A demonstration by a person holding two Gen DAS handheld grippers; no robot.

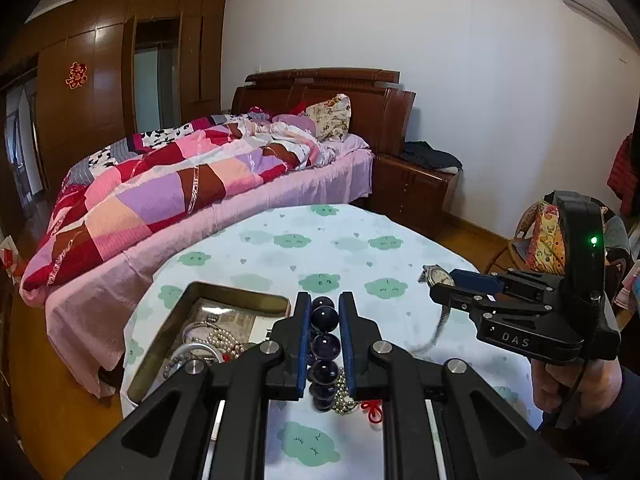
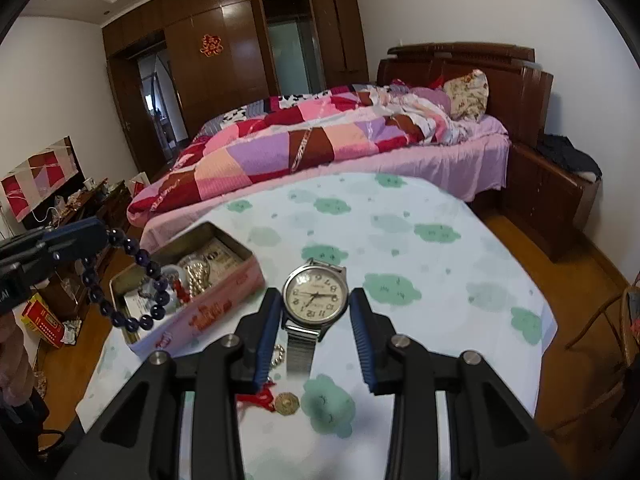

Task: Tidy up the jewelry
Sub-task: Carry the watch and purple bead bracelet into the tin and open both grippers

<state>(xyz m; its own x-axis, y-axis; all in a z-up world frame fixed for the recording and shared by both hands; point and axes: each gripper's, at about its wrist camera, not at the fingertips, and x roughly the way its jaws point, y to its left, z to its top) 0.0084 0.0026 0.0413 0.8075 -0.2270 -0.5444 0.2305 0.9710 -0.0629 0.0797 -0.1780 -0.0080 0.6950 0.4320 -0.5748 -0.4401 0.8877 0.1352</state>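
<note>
My left gripper (image 1: 325,300) is shut on a bracelet of dark purple beads (image 1: 323,316), which hangs in a loop below the blue pads (image 1: 305,332). In the right wrist view that same gripper (image 2: 96,242) holds the bracelet (image 2: 154,272) over the open tin box (image 2: 224,292). My right gripper (image 2: 316,294) is shut on a silver wristwatch (image 2: 315,294), dial up, with its metal strap dangling. The left wrist view shows the right gripper (image 1: 443,284) lifted above the table with the watch (image 1: 439,275).
The tin (image 1: 240,294) holds pearls, a bangle and other pieces. A gold coin pendant on red cord (image 2: 285,403) and a small bead chain (image 1: 342,394) lie on the cloud-print tablecloth (image 2: 420,216). A bed (image 2: 360,140) stands beyond, a chair (image 1: 532,240) to the right.
</note>
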